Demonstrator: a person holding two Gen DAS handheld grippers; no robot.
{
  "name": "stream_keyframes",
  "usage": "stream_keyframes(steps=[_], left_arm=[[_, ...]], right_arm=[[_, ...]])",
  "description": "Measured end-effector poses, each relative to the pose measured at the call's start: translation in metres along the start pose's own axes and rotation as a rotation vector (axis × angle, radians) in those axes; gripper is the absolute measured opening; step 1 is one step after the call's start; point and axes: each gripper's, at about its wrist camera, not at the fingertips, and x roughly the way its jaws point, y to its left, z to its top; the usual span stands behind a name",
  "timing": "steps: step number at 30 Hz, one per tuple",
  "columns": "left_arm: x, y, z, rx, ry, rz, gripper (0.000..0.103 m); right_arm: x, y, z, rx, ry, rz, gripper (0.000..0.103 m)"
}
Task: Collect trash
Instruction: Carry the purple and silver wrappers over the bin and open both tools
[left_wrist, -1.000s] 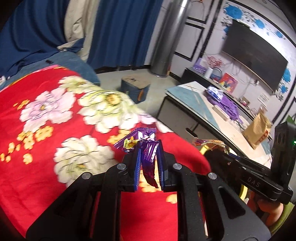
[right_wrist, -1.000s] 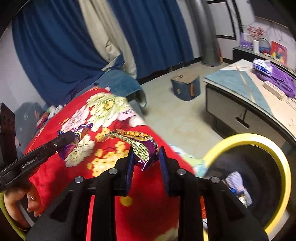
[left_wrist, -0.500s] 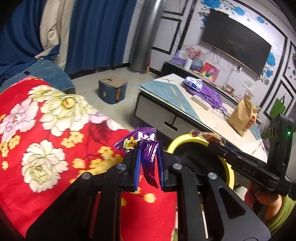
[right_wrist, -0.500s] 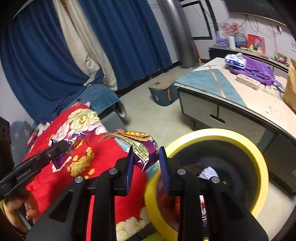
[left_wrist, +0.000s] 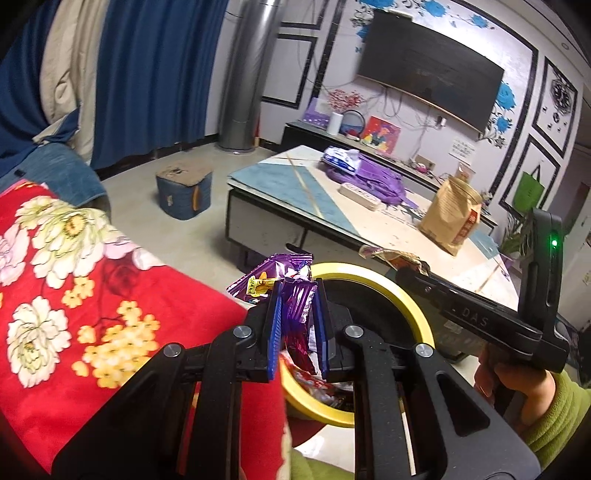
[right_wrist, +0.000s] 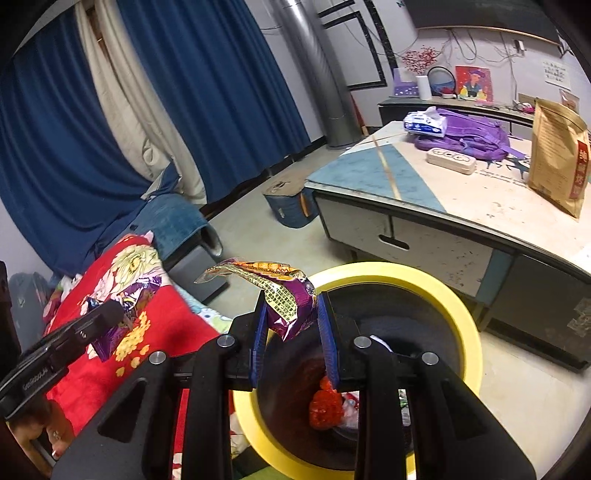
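My left gripper (left_wrist: 298, 291) is shut on a crumpled purple snack wrapper (left_wrist: 291, 314) and holds it at the near rim of a black trash bin with a yellow rim (left_wrist: 410, 306). My right gripper (right_wrist: 290, 301) is shut on a purple and orange snack wrapper (right_wrist: 284, 295) and holds it above the bin's yellow rim (right_wrist: 461, 317). Red and white trash (right_wrist: 325, 406) lies inside the bin. The right gripper with its wrapper shows at the right of the left wrist view (left_wrist: 410, 271). The left gripper shows at the left of the right wrist view (right_wrist: 110, 317).
A red flowered blanket (left_wrist: 92, 295) covers the bed at the left. A low coffee table (right_wrist: 461, 206) stands beyond the bin with a brown paper bag (right_wrist: 557, 155), a purple backpack (right_wrist: 469, 136) and a tissue pack on it. A blue box (left_wrist: 184, 192) stands on the floor.
Both grippers have moved from over the red blanket to the yellow-rimmed bin, each still holding its wrapper. The bin's inside has come into view.
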Motion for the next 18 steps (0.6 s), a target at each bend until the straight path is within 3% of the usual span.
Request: stream_keyframes(steps=[18], left_arm=[[0.044,-0.053,-0.012,0.106,0.045,-0.081,0.010]], right_arm=[[-0.011,-0.055,-0.013,0.057,-0.006,-0.072,0.026]])
